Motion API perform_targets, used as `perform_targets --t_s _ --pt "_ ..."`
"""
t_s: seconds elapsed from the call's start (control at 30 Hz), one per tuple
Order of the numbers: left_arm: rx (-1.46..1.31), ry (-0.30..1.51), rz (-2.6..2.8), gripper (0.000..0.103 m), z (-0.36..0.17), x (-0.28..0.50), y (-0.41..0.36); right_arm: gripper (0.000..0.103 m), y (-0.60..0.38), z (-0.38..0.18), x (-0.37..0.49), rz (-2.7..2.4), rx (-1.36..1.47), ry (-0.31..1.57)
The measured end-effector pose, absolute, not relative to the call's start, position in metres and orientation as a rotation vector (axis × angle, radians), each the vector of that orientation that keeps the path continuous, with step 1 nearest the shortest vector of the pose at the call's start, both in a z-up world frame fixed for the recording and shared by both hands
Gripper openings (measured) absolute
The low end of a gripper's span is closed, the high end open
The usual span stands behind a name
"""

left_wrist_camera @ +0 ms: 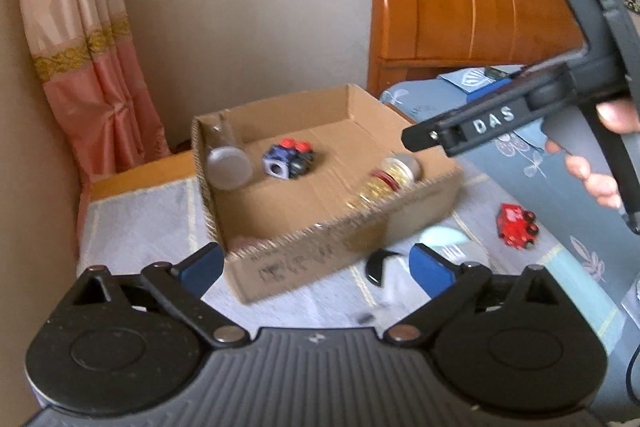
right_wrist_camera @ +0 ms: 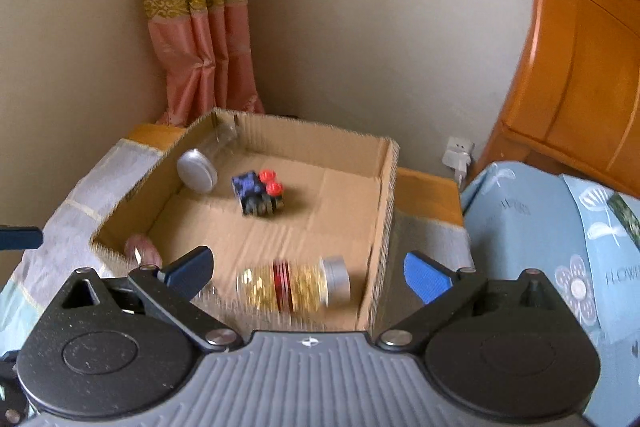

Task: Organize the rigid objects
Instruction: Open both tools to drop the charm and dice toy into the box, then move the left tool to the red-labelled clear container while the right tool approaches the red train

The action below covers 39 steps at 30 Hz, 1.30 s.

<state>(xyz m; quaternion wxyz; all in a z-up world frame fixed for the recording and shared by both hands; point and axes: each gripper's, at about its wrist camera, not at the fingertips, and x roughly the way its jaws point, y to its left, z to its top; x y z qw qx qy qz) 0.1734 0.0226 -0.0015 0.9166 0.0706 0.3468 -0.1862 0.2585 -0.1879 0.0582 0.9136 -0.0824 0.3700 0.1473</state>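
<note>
At centre frame in the right wrist view, the cardboard box [right_wrist_camera: 384, 211] holds, left to right, a silver-capped jar [right_wrist_camera: 198, 171], a blue toy [right_wrist_camera: 258, 193] and a gold bottle [right_wrist_camera: 292, 287]. Right gripper [right_wrist_camera: 308, 273] gapes wide, empty. Left gripper [left_wrist_camera: 316, 267] likewise; a red toy truck [left_wrist_camera: 516, 225] lies at right, outside the box.

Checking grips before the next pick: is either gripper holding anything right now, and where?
Nothing held. Left gripper and right gripper are open; the bottle lies free in the box.
</note>
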Motion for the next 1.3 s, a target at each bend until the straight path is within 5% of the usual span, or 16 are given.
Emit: perform_targets --t_s 0.63,1.3 --pt "-0.001 0.787 -0.265 0.099 -0.053 0.151 0.041 0.103 -0.261 0.006 0.158 0.086 -0.020 0.779" --pt "-0.066 0.811 -0.180 0.099 -0.063 0.134 0.078 0.103 -0.289 -0.057 0.217 0.411 -0.179 0.847"
